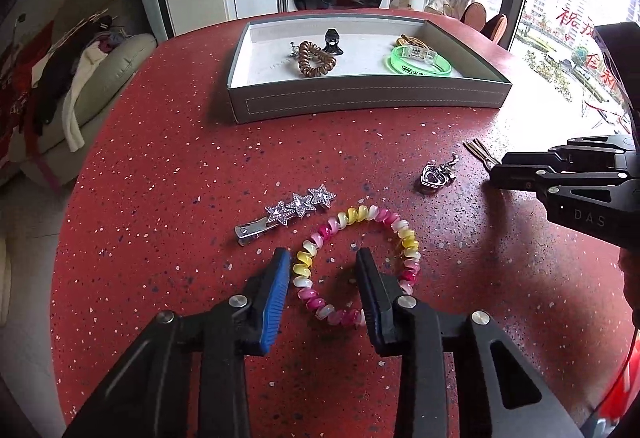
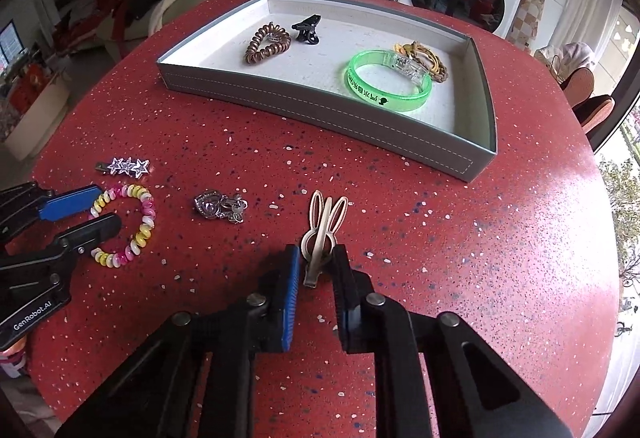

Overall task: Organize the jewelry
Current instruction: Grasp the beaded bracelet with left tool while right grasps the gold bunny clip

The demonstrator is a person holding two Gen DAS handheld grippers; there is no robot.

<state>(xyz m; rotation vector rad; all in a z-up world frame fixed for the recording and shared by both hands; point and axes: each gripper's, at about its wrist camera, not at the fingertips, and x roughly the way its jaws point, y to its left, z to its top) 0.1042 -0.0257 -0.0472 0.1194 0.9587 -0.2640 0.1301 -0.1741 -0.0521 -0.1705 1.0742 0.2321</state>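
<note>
1. As the right gripper (image 2: pixel 318 258) pinches the bunny clip (image 2: pixel 323 234) on the table (image 2: pixel 480 258), its ears point toward the tray (image 2: pixel 320 110), long axis in line with the fingers.
2. Left gripper (image 1: pixel 323 266): jaws apart, straddling the near-left arc of the coil band (image 1: pixel 356 262).
3. In tray: brown coil (image 2: pixel 266 44), black claw (image 2: pixel 306 28), green bangle (image 2: pixel 386 86), yellow tie (image 2: pixel 424 62).
4. Left to do: star clip (image 2: pixel 126 166), heart charm (image 2: pixel 220 206), band, bunny clip — roughly half.
</note>
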